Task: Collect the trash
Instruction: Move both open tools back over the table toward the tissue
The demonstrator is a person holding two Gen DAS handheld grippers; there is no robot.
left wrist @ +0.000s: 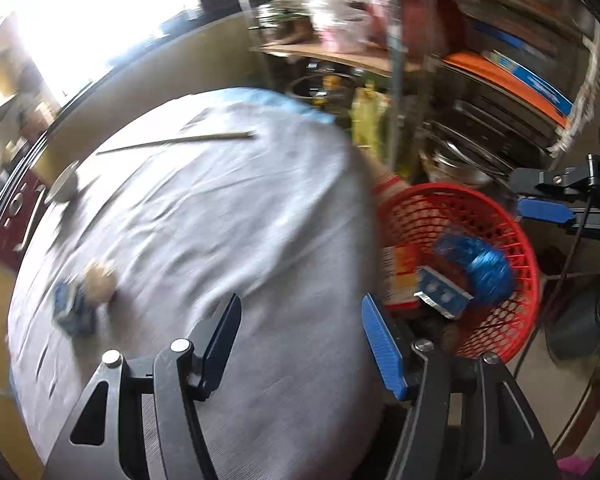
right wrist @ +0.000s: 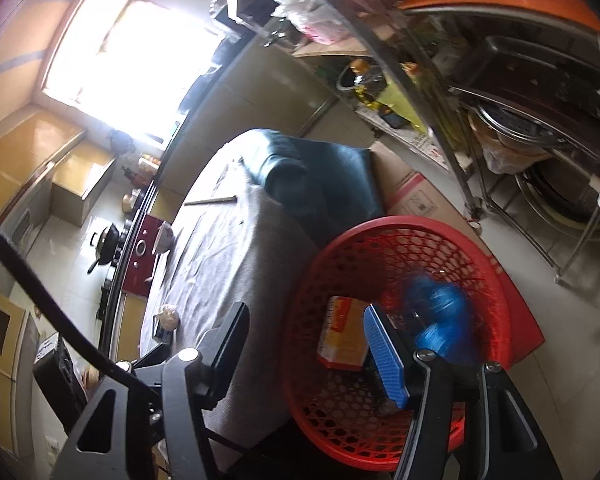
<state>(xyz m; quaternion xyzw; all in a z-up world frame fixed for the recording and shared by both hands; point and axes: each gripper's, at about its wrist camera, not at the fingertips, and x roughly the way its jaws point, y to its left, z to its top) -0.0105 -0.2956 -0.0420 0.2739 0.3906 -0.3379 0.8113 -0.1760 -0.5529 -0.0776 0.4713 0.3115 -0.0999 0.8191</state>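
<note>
A red mesh basket (left wrist: 516, 248) stands beside the table and holds a crumpled blue plastic bag (left wrist: 488, 264), an orange and yellow carton (left wrist: 404, 268) and a blue and silver wrapper (left wrist: 444, 292). On the grey tablecloth (left wrist: 228, 216) lie a crumpled brownish paper ball (left wrist: 100, 280) and a small blue packet (left wrist: 70, 312). My left gripper (left wrist: 300, 336) is open over the table's near edge, with nothing between its fingers. My right gripper (right wrist: 308, 344) is open and empty too, above the gap between the table and the basket (right wrist: 380, 232). The bag (right wrist: 440, 312) and carton (right wrist: 344, 332) show beyond it.
A thin stick (left wrist: 180, 142) and a small bowl (left wrist: 64, 188) lie further back on the table. A metal rack (right wrist: 480, 100) with pans and boxes stands behind the basket. A flat cardboard box (right wrist: 412, 196) lies on the floor. A dark teal cloth (right wrist: 320, 176) hangs over the table's far end.
</note>
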